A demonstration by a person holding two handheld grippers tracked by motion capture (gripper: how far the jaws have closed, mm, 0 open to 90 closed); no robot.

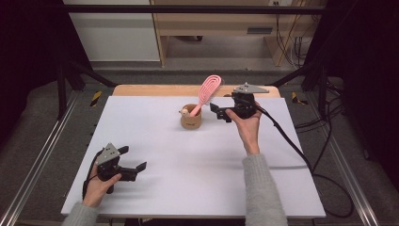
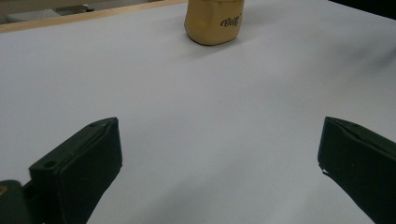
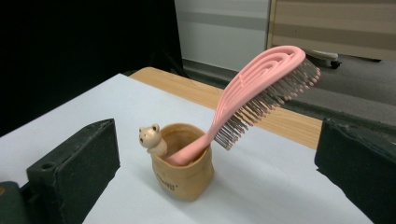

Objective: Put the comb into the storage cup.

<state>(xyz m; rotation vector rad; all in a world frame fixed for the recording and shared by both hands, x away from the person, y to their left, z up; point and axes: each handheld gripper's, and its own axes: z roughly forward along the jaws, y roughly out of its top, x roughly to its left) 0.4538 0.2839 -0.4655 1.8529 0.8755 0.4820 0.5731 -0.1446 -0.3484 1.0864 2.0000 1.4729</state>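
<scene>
Nearest the person, well short of the tan bear-trimmed cup (image 1: 191,118), the left hand-held gripper (image 1: 133,163) rests on the white surface (image 1: 188,174) with jaws spread wide and empty; just to the right of the cup, the right hand-held gripper (image 1: 215,111) hangs equally wide, nothing between its pads. The pink vented hairbrush (image 3: 261,88) stands handle-down in the cup, head leaning out over the rim; it looks light, stiff and smooth-sided, so the bare neck just above the rim seems the safest hold; the small cup would likely tip under a sideways pull.

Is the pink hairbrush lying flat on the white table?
No, the pink hairbrush stands handle-down in the tan bear-trimmed cup, leaning over its rim.
</scene>
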